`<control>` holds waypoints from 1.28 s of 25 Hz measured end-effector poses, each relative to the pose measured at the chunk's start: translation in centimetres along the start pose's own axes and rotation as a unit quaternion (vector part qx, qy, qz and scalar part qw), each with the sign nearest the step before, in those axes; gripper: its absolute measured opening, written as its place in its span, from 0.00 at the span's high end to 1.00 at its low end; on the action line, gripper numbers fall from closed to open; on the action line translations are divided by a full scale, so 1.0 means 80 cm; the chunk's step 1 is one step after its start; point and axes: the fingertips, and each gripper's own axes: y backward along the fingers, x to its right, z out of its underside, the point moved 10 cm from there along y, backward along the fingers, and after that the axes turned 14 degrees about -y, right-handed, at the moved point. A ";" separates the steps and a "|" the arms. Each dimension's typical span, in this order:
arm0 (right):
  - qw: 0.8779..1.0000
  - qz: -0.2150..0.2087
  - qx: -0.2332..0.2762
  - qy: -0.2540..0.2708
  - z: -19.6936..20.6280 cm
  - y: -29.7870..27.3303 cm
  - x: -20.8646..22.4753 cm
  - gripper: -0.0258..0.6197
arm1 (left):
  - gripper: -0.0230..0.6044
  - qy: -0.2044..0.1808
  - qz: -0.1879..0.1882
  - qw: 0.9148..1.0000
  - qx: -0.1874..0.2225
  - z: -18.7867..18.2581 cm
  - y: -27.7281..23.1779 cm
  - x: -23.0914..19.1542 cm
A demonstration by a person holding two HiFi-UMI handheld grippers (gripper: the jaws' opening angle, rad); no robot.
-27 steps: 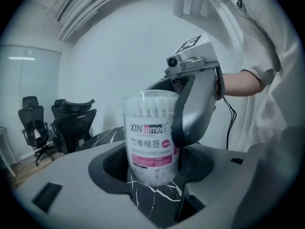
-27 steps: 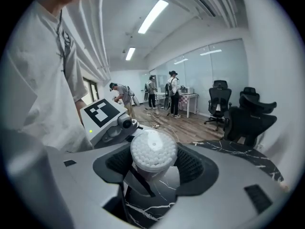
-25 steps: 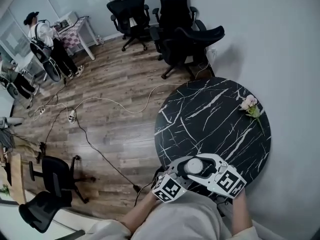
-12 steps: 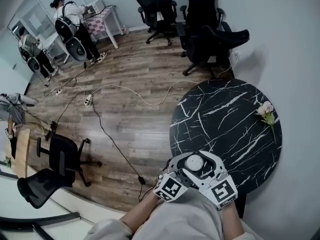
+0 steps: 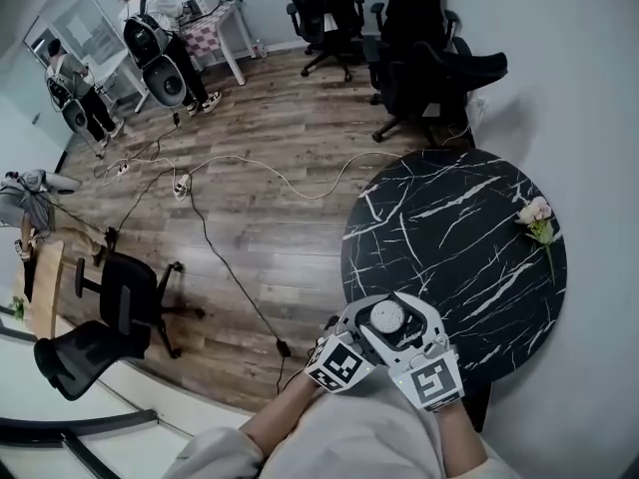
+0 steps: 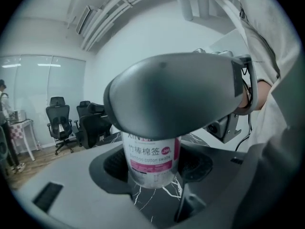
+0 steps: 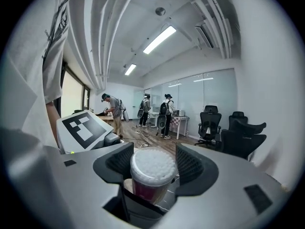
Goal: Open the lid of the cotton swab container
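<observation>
The cotton swab container (image 5: 386, 316) stands at the near edge of the round black marble table (image 5: 459, 238). It is a clear tub with a pink label (image 6: 151, 156) and a clear lid over white swab heads (image 7: 152, 165). My left gripper (image 5: 374, 329) is shut on its lower body, with a pad on each side in the left gripper view (image 6: 155, 171). My right gripper (image 5: 399, 319) comes in from the other side at lid height. Its jaws hug the top of the tub (image 7: 153, 168). The right gripper's grey body hides the lid in the left gripper view.
A small pink flower sprig (image 5: 537, 218) lies at the table's far right edge, near the wall. Black office chairs (image 5: 419, 58) stand beyond the table, and another (image 5: 120, 307) at the left. Cables (image 5: 230, 267) trail over the wood floor. People with backpacks (image 5: 150, 38) stand far back left.
The right gripper has swung in closer to the left one, square onto the container's top. The container has stayed in place. The head view has shifted a little.
</observation>
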 end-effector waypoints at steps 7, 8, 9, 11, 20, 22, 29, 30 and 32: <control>0.999 0.010 -0.003 -0.040 0.008 0.019 0.003 0.51 | 0.54 -0.005 0.033 0.999 0.009 0.001 -0.004 0.014; 0.999 0.016 0.000 -0.052 0.009 0.025 0.002 0.51 | 0.55 -0.012 0.040 0.999 0.010 -0.002 -0.005 0.017; 0.998 0.020 0.008 -0.058 0.009 0.030 0.004 0.51 | 0.55 -0.021 0.046 0.999 0.012 -0.005 -0.007 0.019; 0.997 0.024 0.020 -0.068 0.012 0.040 0.011 0.51 | 0.55 -0.033 0.060 0.998 0.017 -0.012 -0.012 0.021; 0.992 0.057 0.017 -0.112 0.020 0.062 0.023 0.51 | 0.55 -0.033 0.112 0.992 0.041 -0.017 -0.035 0.028; 0.992 0.056 0.009 -0.116 0.022 0.063 0.025 0.51 | 0.55 -0.030 0.117 0.992 0.044 -0.015 -0.037 0.028; 0.985 0.009 0.016 -0.172 0.016 0.041 0.030 0.51 | 0.55 -0.025 0.100 0.994 0.036 -0.004 -0.023 0.011; 0.981 -0.007 0.023 -0.194 0.014 0.037 0.033 0.51 | 0.55 -0.023 0.095 0.995 0.034 -0.001 -0.021 0.008; 0.980 -0.026 0.022 -0.196 0.011 0.028 0.036 0.51 | 0.55 -0.016 0.085 0.996 0.031 0.002 -0.019 0.002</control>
